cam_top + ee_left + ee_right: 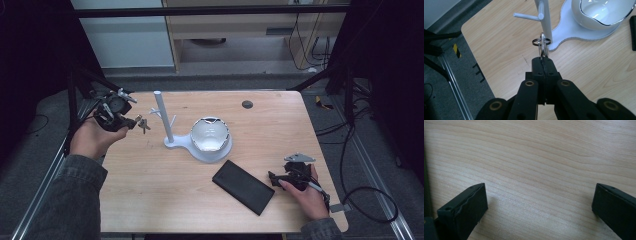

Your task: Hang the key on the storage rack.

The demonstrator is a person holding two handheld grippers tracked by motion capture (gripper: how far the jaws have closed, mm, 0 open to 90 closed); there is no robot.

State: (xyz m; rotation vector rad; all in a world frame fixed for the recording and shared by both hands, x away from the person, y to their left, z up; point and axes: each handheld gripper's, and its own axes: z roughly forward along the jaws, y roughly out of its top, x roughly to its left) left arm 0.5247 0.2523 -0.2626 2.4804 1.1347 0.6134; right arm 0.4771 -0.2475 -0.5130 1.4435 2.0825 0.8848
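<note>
The left gripper (131,121) is held up over the left edge of the wooden table (165,200), its jaws clenched on a small bunch of keys (143,124). In the left gripper view the two black jaws meet flat against each other and pinch the keys (543,48) at their top, so the metal ring and one key blade stick out past the tips while the rest is covered by the jaws; how many keys hang on the ring is hard to make out. The keys sit just in front of the white stand (545,18), near its upright post and below one of its short side pegs, and whether they touch the post cannot be told from here. From the high view they look apart from the stand (165,120), off to its left. The stand's flat base carries a white bowl (210,134) with a dark rim; in the left gripper view the bowl (599,12) is cut off by the top edge. A black flat case (243,186) lies on the table nearer the person, right of centre. The right gripper (274,178) rests low on the table just beside that case, its jaws standing wide apart with only bare wood between them in the right gripper view. Both sleeves run out of the bottom edge.
</note>
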